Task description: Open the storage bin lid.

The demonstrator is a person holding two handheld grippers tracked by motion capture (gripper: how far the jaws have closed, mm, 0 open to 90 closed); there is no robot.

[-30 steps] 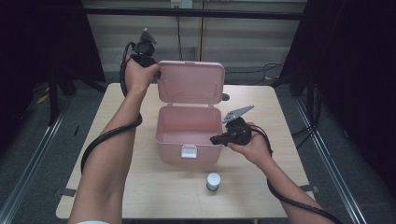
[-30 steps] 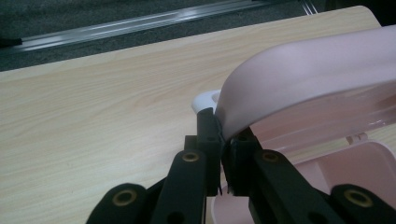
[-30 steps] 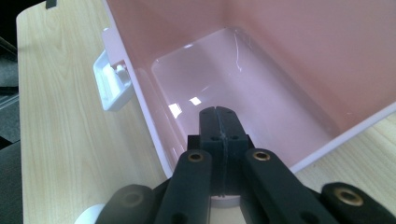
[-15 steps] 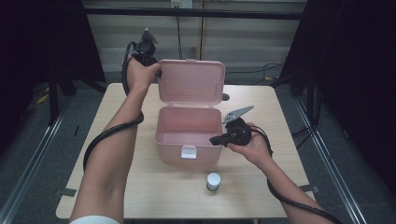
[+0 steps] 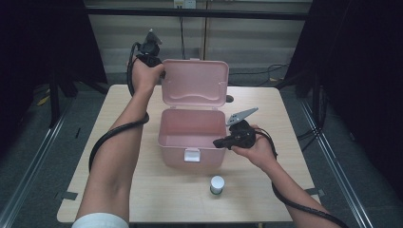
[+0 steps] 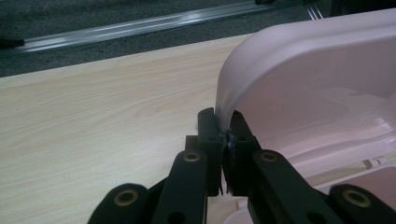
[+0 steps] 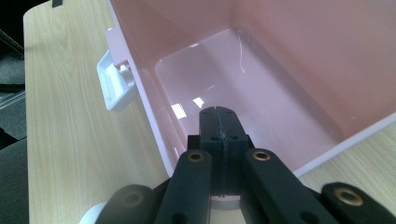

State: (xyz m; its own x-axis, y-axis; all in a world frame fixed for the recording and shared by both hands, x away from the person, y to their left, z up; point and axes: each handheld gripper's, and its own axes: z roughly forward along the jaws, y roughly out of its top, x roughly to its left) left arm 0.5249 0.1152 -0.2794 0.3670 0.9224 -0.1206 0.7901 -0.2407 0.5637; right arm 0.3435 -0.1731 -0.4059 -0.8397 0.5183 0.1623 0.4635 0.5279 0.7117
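A: What is the surface like, and the room around it?

B: A pale wood-grain table (image 5: 123, 190) stands on a grey floor (image 5: 33, 156) with metal rails at both sides. Dark curtains (image 5: 361, 71) hang at 9 and 3 o'clock, and a light wall panel with cables runs along 12 o'clock.

A: Where is the box?

B: The pink box (image 5: 190, 135) sits near the middle of the table, slightly toward 12 o'clock. Its long axis runs from 9 to 3 o'clock. The mouth faces up, and the white latch (image 5: 192, 154) on its front wall points to 6 o'clock, toward the person.

A: And the lid?

B: The lid (image 5: 194, 83) stands upright off the rear edge, at 12 o'clock of the box, with its inner face turned to 6 o'clock.

A: The tools?

B: The left tool (image 6: 225, 135) is clamped narrow on the lid's rim, at the lid's upper corner toward 10 o'clock in the high view. The right tool (image 7: 219, 122) is closed with nothing between its jaws and sits at the box's edge at 3 o'clock, pointing over the rim into the bare interior.

A: Anything else on the table?

B: A small white container (image 5: 217, 184) stands at 6 o'clock of the box, apart from it.
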